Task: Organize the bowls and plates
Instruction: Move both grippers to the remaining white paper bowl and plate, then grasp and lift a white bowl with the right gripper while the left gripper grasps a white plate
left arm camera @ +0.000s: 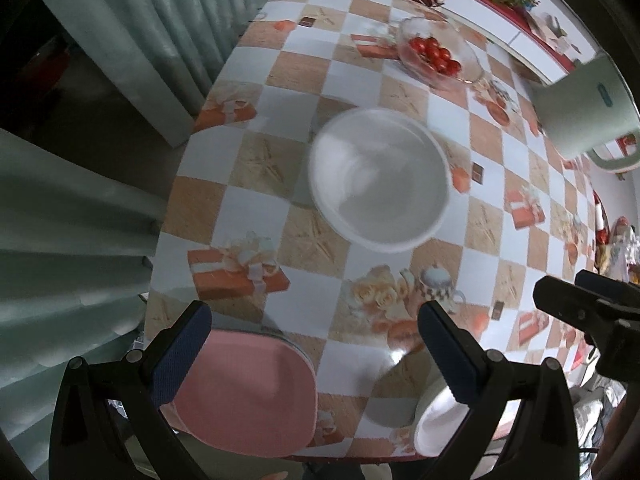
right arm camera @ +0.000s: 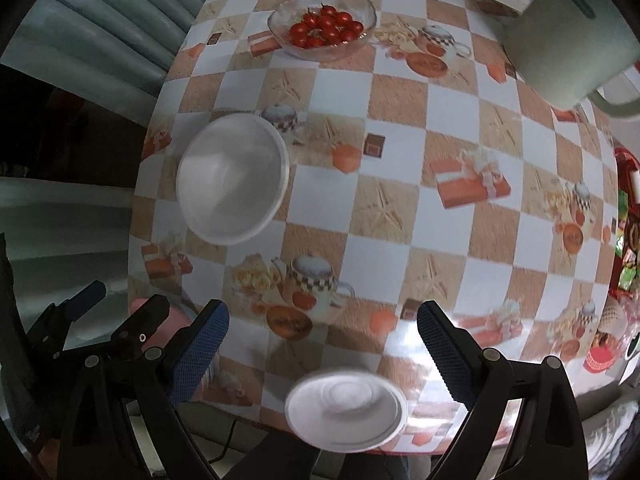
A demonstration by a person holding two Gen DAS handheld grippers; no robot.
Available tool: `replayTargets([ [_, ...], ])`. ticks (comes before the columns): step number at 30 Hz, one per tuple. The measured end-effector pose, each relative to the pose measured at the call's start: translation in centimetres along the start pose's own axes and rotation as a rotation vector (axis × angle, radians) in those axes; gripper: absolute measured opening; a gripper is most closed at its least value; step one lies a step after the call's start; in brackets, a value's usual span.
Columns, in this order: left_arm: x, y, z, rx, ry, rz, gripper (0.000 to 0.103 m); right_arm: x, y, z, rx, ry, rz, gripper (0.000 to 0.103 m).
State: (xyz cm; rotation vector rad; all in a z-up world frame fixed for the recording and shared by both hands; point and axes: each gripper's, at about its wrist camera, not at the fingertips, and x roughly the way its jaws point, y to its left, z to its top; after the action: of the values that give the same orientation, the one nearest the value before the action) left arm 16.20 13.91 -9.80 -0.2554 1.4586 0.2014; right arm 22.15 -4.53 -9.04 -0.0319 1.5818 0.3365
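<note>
A large white bowl [left arm camera: 380, 180] sits upright on the checkered table, left of centre; it also shows in the right wrist view [right arm camera: 232, 178]. A pink square plate [left arm camera: 248, 392] lies at the near left edge, under my open, empty left gripper [left arm camera: 316, 356]. A small white bowl [right arm camera: 346, 410] sits at the near edge, below my open, empty right gripper [right arm camera: 324, 350]; it peeks out in the left wrist view [left arm camera: 436, 420]. The right gripper's fingers [left arm camera: 576, 300] show at the right of the left wrist view. The left gripper [right arm camera: 116, 308] shows at lower left of the right wrist view.
A glass bowl of cherry tomatoes [right arm camera: 322, 24] stands at the far side of the table. A pale green jug [right arm camera: 572, 36] stands at the far right. Packets [right arm camera: 624, 232] lie along the right edge. The table edge [right arm camera: 136, 208] drops off on the left.
</note>
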Motion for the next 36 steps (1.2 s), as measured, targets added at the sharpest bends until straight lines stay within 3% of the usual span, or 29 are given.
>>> replayTargets([
  [20, 4.3, 1.8, 6.1, -0.073, 0.013, 0.072, 0.103, 5.3, 0.7, 5.7, 0.021, 0.046, -0.003, 0.096],
  [36, 7.8, 1.9, 8.4, -0.048, 0.025, 0.079, 0.103, 9.0, 0.7, 8.3, 0.03, 0.06, 0.04, 0.096],
])
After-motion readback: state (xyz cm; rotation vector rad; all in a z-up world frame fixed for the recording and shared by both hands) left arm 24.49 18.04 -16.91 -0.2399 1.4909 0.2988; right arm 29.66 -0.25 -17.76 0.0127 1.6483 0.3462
